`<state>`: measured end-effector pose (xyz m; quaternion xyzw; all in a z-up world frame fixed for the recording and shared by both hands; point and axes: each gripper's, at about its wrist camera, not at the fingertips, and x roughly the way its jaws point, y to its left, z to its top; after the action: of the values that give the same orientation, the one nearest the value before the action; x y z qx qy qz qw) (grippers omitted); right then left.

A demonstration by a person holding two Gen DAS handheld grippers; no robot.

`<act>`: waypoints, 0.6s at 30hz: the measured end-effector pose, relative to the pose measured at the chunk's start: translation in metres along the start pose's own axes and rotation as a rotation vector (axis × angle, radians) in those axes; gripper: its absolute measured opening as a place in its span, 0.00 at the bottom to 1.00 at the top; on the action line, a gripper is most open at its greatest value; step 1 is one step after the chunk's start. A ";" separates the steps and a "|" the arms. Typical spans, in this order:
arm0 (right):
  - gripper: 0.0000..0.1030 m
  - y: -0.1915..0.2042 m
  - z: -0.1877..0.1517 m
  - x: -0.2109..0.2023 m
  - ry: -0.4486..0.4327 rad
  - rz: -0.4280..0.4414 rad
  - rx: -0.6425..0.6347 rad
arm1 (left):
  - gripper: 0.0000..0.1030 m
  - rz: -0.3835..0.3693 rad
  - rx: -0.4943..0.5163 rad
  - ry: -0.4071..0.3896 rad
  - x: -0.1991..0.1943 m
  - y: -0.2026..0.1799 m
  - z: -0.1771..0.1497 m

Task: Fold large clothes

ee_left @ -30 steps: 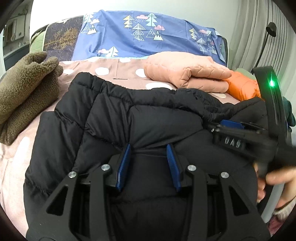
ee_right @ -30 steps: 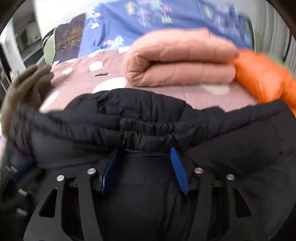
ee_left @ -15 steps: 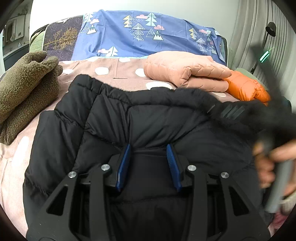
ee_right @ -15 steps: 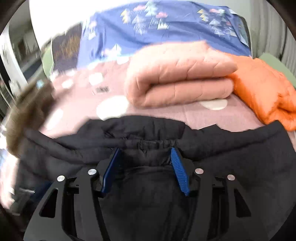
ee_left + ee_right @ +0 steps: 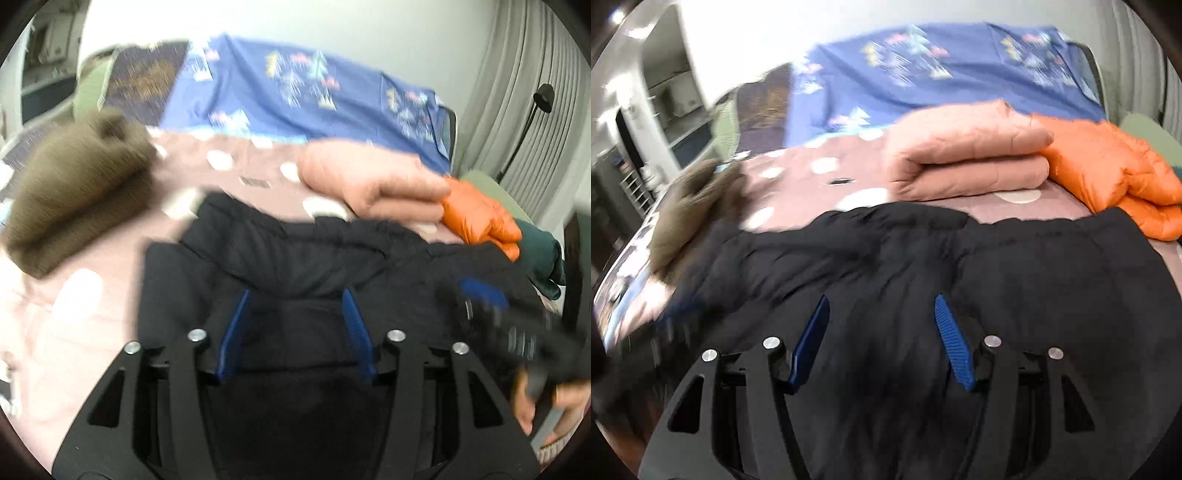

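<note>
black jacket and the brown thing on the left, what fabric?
Black jacket: looks like matte synthetic shell, padded; stitched puffy panels suggest quilted fill. Brown garment: fuzzy pile, likely fleece or sherpa; blurred, so not certain.

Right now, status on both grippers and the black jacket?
Left gripper opening, right gripper open, neither gripping. Black jacket folded on bed. Pink and orange jackets beyond, clear of it.
</note>
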<state>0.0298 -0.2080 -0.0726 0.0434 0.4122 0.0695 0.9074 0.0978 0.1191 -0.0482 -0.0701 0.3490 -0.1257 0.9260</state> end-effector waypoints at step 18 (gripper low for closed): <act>0.64 0.024 -0.068 -0.053 0.034 0.076 -0.176 | 0.77 -0.212 -0.153 0.137 0.019 0.113 -0.009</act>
<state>-0.0579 -0.1915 -0.0744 -0.0221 0.4178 0.1404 0.8973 0.1263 0.2221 -0.0914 -0.1680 0.4106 -0.2004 0.8735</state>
